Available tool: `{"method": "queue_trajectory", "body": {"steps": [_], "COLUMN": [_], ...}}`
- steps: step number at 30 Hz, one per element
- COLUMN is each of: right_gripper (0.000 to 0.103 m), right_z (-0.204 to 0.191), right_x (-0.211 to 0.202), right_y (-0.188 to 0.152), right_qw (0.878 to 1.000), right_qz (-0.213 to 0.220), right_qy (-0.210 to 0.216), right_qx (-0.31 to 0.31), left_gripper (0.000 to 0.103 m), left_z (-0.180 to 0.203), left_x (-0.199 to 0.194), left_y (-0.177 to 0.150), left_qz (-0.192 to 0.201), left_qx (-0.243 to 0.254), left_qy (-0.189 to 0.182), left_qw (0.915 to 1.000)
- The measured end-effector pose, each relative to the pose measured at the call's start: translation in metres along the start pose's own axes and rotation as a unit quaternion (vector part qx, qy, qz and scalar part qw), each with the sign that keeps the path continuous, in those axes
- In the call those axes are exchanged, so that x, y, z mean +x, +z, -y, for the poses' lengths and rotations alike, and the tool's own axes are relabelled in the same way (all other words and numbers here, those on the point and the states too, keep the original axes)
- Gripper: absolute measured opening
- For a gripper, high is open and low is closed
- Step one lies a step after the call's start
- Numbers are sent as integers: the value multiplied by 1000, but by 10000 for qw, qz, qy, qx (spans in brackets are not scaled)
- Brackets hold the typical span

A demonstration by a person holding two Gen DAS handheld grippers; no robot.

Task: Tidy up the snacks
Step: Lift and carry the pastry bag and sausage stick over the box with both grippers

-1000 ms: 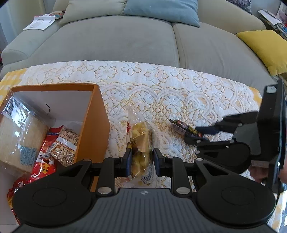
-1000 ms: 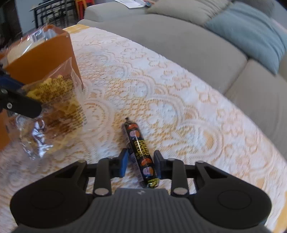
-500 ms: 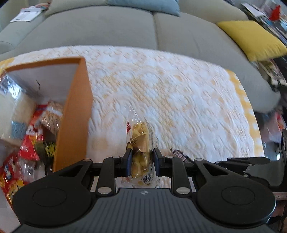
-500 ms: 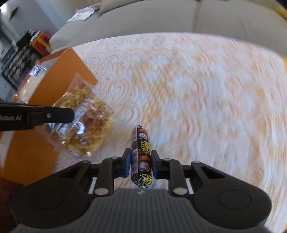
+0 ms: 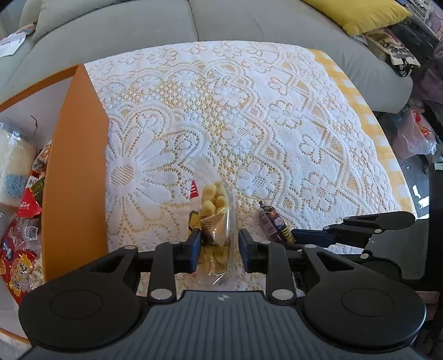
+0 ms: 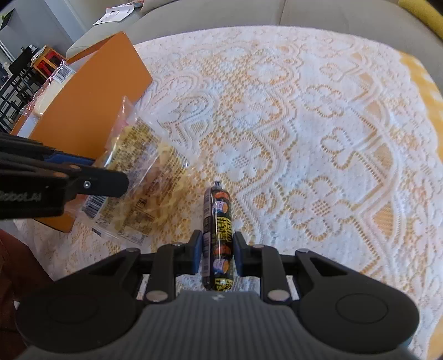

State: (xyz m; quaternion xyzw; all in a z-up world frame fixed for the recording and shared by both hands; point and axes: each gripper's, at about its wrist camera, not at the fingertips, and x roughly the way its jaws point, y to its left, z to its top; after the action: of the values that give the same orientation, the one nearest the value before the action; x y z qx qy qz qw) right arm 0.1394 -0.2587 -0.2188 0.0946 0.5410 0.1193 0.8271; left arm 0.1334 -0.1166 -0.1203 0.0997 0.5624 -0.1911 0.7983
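My left gripper is shut on a clear bag of yellow puffs and holds it above the lace tablecloth, just right of the orange box. The bag also shows in the right wrist view. My right gripper is shut on a black and orange sausage stick, lifted above the cloth. The stick also shows in the left wrist view, beside the bag. The left gripper's fingers show in the right wrist view.
The orange box holds several snack packs, red ones and a pale one. The lace tablecloth covers the table. A grey sofa with a yellow cushion stands behind. Bags lie on the floor at right.
Both grippers have risen above the table with their snacks. My right gripper closed on the sausage stick and lifted it. The views now look down more steeply.
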Motion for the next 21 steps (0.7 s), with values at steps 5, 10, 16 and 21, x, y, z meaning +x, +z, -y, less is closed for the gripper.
{"method": "queue_trajectory", "body": {"steps": [5,10,16,21], "right_gripper": [26,26,20,20], "right_z": [4,0,-2,-2], "right_x": [2,4,4,-12], "right_y": [1,4,4,1], "right_qw": [9999,9997,9997,9995], "right_qz": [72,79,53,195], "right_qy": [127,183,145,198], "right_qx": [-36,-149,-206,-158], "left_gripper": [46,33,29,29], "left_z": [4,8,1,0], "left_x": [9,13,6,-19], "left_y": [3,4,0,-5], "left_qz": [-39,-19,107,377], "left_qx": [43,62,-192,-224], "left_qy": [288,522,451,315], "left_qw": [9996,9986,9987,9985]}}
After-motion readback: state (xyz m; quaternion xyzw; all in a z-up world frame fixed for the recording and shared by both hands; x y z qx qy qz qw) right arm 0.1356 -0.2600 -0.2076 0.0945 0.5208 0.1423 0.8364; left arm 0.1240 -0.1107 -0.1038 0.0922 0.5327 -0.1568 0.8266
